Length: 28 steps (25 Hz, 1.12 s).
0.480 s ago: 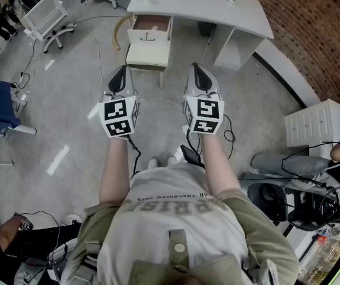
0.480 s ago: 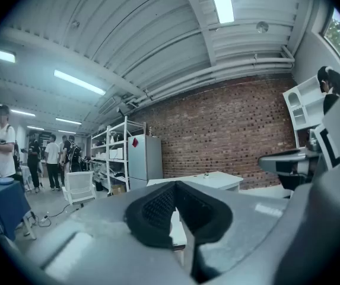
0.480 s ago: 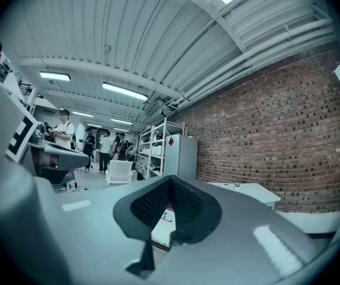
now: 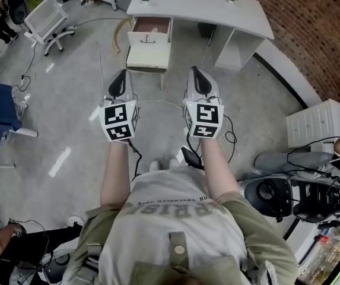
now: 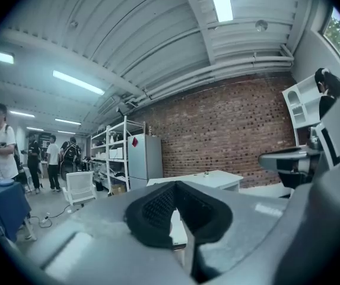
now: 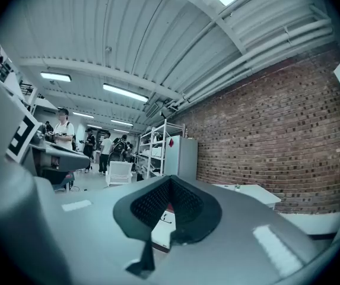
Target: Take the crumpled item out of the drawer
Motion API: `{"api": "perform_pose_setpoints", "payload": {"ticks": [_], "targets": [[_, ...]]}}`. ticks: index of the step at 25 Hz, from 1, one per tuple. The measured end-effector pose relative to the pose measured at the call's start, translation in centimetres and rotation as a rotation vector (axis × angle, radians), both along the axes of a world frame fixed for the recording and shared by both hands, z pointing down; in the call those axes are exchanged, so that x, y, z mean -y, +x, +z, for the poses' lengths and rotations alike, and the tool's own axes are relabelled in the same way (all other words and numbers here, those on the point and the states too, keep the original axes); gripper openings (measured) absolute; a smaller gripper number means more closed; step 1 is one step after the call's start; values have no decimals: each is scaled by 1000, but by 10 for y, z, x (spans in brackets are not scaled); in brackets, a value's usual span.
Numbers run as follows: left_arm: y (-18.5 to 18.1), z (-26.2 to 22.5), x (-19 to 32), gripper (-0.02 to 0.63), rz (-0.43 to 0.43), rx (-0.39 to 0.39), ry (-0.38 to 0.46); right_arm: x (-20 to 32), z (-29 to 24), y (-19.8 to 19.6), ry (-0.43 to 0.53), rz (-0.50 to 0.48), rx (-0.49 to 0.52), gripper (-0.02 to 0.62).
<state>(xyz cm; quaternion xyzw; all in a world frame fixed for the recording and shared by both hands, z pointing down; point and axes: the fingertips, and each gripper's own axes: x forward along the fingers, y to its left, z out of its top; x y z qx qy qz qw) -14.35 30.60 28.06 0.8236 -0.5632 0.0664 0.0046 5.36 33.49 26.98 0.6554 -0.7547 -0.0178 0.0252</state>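
Crumpled item: not resolvable in any view. The drawer [image 4: 151,24] is pulled open under the left end of the white desk [image 4: 199,3]. From the head view its inside reads only as a brownish-pink patch. In the right gripper view a small reddish spot sits above the white drawer front, too small to identify.

Drawer: top one of a white drawer unit [image 4: 148,56] that stands under the desk's left end. The front panel with its dark handle faces the person.

Left gripper [image 4: 120,76]: held out level, well short of the desk and aimed toward its left end. Jaws together, with nothing between the black pads [image 5: 155,205].

Right gripper [image 4: 197,75]: beside the left one and apart from it, aimed toward the desk's middle. Jaws together, pads [image 6: 149,203] empty.

Person: standing on the grey floor [image 4: 69,117] in front of the desk, both forearms stretched toward it.

Surroundings: a brick wall [image 4: 318,28] runs behind and to the right of the desk. A white chair [image 4: 44,13] is on the floor off its left end. A white cabinet [image 4: 315,123] stands well to the desk's right.
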Motion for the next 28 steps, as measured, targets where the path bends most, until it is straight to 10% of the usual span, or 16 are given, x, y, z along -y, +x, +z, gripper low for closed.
{"api": "perform_pose_setpoints", "payload": {"ticks": [13,17,28], "targets": [[51,-3,31,34,-29,-18,-9,36,4,66,9,-30,103,5],[39,-10,33,226,-33,-43,-15,35,-4,53,21,-81,148,266],[50,-16,42,293,-69,-46,-19,48,0,72,15,-126,137,334]]}}
